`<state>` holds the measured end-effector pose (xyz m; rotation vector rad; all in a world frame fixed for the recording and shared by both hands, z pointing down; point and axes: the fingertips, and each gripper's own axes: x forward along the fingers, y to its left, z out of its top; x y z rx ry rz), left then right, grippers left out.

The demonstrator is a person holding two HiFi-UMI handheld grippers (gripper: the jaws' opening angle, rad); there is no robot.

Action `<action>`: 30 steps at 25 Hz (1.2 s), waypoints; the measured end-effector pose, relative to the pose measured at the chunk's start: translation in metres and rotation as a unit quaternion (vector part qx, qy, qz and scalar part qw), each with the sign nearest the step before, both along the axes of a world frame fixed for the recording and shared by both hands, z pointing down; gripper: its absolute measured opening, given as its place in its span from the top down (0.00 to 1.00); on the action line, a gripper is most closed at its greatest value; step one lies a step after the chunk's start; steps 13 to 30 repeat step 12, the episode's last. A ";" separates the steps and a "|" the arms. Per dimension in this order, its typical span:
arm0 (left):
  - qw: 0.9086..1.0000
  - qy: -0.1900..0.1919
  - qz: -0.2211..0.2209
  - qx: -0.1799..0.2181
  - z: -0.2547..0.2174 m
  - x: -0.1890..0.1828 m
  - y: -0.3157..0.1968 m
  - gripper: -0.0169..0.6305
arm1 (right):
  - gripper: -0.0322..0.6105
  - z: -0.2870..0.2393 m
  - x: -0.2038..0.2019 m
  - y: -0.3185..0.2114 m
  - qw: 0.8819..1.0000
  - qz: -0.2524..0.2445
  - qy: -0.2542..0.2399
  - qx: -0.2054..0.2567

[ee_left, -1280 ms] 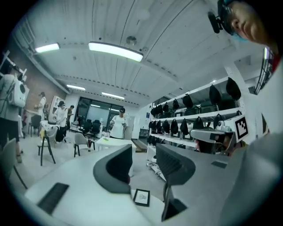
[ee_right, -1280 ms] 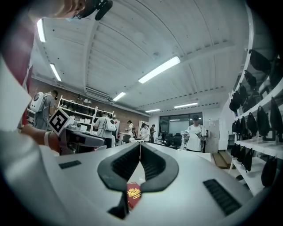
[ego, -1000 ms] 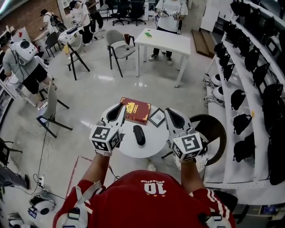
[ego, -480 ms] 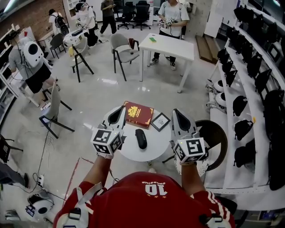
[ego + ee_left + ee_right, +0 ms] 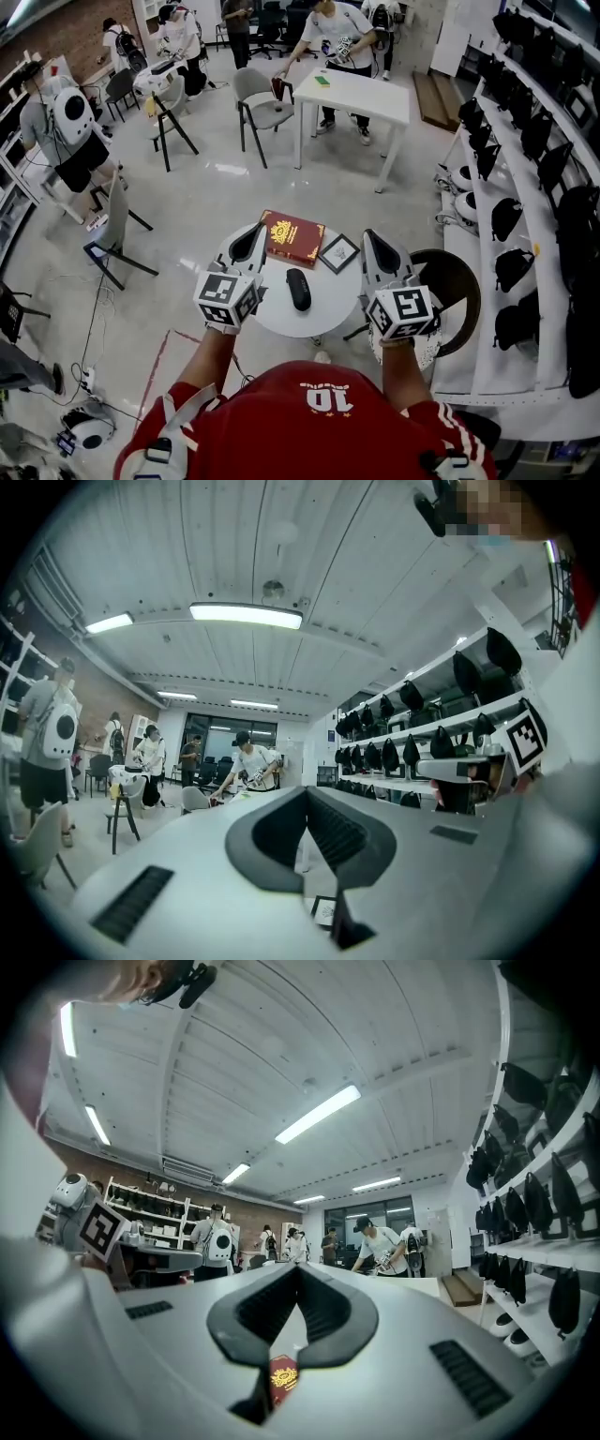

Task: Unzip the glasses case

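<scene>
The black glasses case [image 5: 298, 289] lies closed on the round white table [image 5: 281, 323], between my two hands. My left gripper [image 5: 260, 228] hovers over the table's left edge, left of the case and apart from it. My right gripper [image 5: 368, 234] hovers over the right edge, also clear of the case. In the left gripper view the left gripper [image 5: 305, 789] has its jaws together with nothing between them. The right gripper [image 5: 298, 1267] in its own view is likewise shut and empty. Neither gripper view shows the case.
A red book [image 5: 292, 237] and a small framed picture [image 5: 338, 253] lie on the table behind the case. A dark round seat [image 5: 455, 281] stands at the right, below shelves of black bags [image 5: 525, 141]. Chairs, a white table [image 5: 352, 94] and several people fill the far floor.
Both grippers stay almost where they were beside the case. In the background a person at the far white table has bent over it.
</scene>
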<state>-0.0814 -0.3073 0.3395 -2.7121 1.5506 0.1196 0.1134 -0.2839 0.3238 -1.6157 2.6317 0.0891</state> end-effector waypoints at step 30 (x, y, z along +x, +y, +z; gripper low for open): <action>1.000 0.007 0.002 -0.017 0.006 0.001 0.003 0.96 | 0.93 0.002 0.002 0.003 1.000 -0.006 -0.003 -0.005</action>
